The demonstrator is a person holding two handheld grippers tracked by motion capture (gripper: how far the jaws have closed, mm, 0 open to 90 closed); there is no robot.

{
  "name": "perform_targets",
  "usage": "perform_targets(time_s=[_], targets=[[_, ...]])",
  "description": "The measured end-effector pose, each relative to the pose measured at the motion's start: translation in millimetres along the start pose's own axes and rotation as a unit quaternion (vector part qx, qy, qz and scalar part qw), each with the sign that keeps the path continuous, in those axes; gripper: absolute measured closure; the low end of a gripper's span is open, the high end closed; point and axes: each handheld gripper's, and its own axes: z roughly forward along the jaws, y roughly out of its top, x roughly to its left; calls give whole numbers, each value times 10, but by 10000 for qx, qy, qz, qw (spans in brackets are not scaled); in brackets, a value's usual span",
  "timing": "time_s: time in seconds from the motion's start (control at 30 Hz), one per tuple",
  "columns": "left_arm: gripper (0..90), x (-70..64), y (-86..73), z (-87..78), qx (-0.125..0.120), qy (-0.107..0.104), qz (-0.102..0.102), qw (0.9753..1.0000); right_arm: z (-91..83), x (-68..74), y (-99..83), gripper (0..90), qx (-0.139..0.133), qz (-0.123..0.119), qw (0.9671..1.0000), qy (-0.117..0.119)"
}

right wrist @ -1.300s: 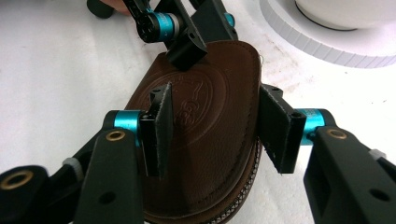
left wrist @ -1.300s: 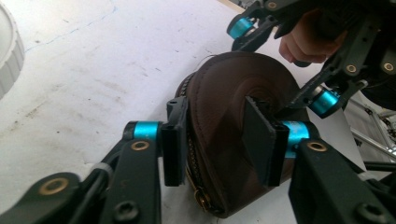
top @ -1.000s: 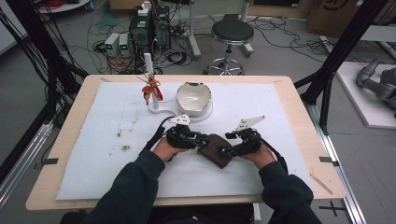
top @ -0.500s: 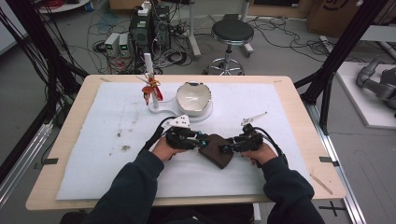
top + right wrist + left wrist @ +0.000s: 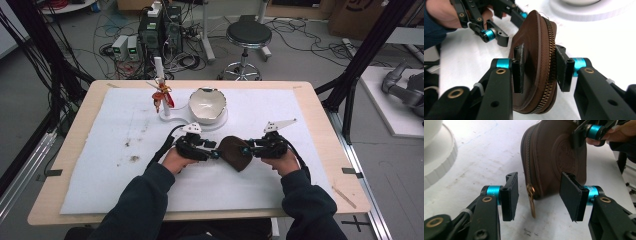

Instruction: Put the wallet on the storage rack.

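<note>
The right gripper (image 5: 539,68) was clamped on the brown leather pouch (image 5: 534,65), its two black pads pressing the pouch's flat face on one side and the zipped edge on the other, so the pouch stood on edge between them instead of lying flat. In the high view the pouch (image 5: 236,152) sat straight ahead of that gripper (image 5: 254,148), bridging the gap to the left gripper (image 5: 215,154).

The left gripper (image 5: 537,195) was wide open and held nothing. The near end of the pouch (image 5: 554,157) lay just beyond its pads, and the brass zipper pull (image 5: 531,200) hung in the open gap between them, nearer the left pad (image 5: 510,195) and apart from both.

Judged from this, the pouch was already lifted onto its edge and steadied by the right gripper, and the left one was lined up on the pull. What seemed left was to close on the pull and draw the zipper along; the teeth (image 5: 550,50) in the right gripper view looked fully meshed, so no opening had begun. Whether the pull would sit square between the pads was hard to tell, since it dangled at a slight slant.

Beyond both grippers, well apart from them, stood the white bowl (image 5: 207,104) on its round base and a small stand with a red ornament (image 5: 162,97), neither one touched
</note>
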Motion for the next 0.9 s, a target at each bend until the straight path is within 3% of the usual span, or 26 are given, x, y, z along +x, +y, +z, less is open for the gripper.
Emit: perform_targets(time_s=[0.13, 0.23, 0.33, 0.47, 0.53, 0.67, 0.77, 0.9], targets=[[479, 33, 14, -118, -123, 327, -83, 9994, -36, 42, 21, 695, -138, -92, 9997, -151], [472, 75, -20, -282, -339, 462, -151, 9982, -46, 40, 24, 710, -194, -51, 9998, -10], [440, 131, -79, -471, -541, 644, -221, 9962, -66, 39, 27, 715, -221, -24, 9998, -16], [362, 187, -156, -756, -849, 853, -345, 9921, -96, 45, 42, 719, -311, -51, 9994, -156], [293, 203, -187, -891, -1013, 991, -430, 9890, -121, 51, 67, 721, -353, -45, 9992, -185], [248, 200, -193, -1136, -1178, 1343, -293, 9835, -161, 59, 132, 723, -448, -140, 9984, -307], [245, 210, -229, -1328, -1159, 1574, -168, 9806, -192, 49, 197, 726, -533, -179, 9977, -383], [245, 293, -373, -1550, -1334, 1803, -333, 9739, -220, 9, 303, 731, -714, -148, 9966, -382]])
